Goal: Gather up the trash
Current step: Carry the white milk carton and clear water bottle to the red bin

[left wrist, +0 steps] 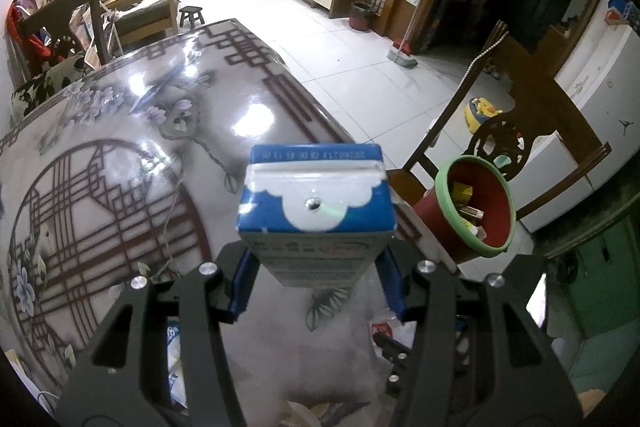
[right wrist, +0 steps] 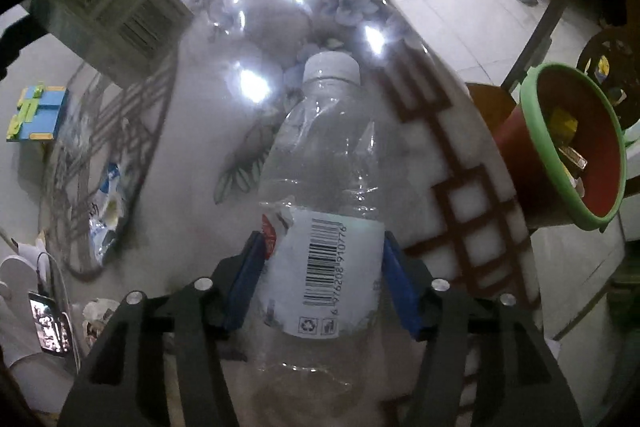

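**Both grippers loaded: carton left, bottle right, bin off the table's right edge**

**Left wrist view.**
- Left gripper (left wrist: 316, 259): raised above the table, fingers pointing forward and slightly down across the tabletop. Blue pads (left wrist: 243, 283) press both sides of the milk carton (left wrist: 314, 205), clamped on its lower body.
- Milk carton: blue and white, held clear of the table, its foil-sealed straw hole and printed date code turned toward the camera.
- Table (left wrist: 120, 155): glossy cover with brown lattice and flower print; bright lamp reflections.
- Trash bin (left wrist: 472, 205): red with a green rim, ahead and to the right of the carton, beyond the table's right edge, standing on or just beside a wooden chair (left wrist: 532, 115); yellow and brown scraps lie inside.
- Wrapper (left wrist: 386, 331): crumpled, on the table below the right finger.

**Right wrist view.**
- Right gripper (right wrist: 322, 263): likewise aimed forward over the table. Its blue pads (right wrist: 248, 275) squeeze the labelled waist of the plastic bottle (right wrist: 320, 187).
- Plastic bottle: clear, dented, white cap pointing away from the camera, barcode label facing it.
- Trash bin (right wrist: 560, 147): at right, past the table edge, mouth tilted toward the camera.
- Milk carton (right wrist: 100, 15): seen at upper left, barcode side showing.
- Foil packet (right wrist: 106, 211): flat on the table at left.
- Phone (right wrist: 50, 323): lit screen, lower left corner.
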Available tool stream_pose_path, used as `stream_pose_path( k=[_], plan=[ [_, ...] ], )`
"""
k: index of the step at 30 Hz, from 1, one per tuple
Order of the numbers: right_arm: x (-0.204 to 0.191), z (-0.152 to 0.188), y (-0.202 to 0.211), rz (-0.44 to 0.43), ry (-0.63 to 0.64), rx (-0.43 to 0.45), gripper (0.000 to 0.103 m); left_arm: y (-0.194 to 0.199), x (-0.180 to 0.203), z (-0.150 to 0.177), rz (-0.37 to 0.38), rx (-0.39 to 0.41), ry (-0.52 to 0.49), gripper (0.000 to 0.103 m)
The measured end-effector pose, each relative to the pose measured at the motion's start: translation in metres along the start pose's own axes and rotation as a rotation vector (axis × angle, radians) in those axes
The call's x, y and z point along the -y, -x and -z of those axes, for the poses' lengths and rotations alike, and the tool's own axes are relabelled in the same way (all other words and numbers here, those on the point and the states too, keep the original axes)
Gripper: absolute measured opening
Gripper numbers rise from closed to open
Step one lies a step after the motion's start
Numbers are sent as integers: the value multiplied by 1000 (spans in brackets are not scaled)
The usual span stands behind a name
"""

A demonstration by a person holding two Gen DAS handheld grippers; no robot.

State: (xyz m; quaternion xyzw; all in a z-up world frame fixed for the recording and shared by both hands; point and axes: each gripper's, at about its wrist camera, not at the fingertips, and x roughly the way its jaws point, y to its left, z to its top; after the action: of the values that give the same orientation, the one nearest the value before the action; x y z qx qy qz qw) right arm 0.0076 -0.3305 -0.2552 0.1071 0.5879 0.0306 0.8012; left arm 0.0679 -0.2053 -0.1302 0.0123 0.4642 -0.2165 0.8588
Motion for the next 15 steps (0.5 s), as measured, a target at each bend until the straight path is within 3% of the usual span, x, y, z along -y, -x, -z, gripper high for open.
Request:
stream_pose_path(
  k=[15],
  plan=[
    [92, -30, 82, -25, -218, 220, 54, -23, 41, -18, 49, -8, -61, 50]
  ],
)
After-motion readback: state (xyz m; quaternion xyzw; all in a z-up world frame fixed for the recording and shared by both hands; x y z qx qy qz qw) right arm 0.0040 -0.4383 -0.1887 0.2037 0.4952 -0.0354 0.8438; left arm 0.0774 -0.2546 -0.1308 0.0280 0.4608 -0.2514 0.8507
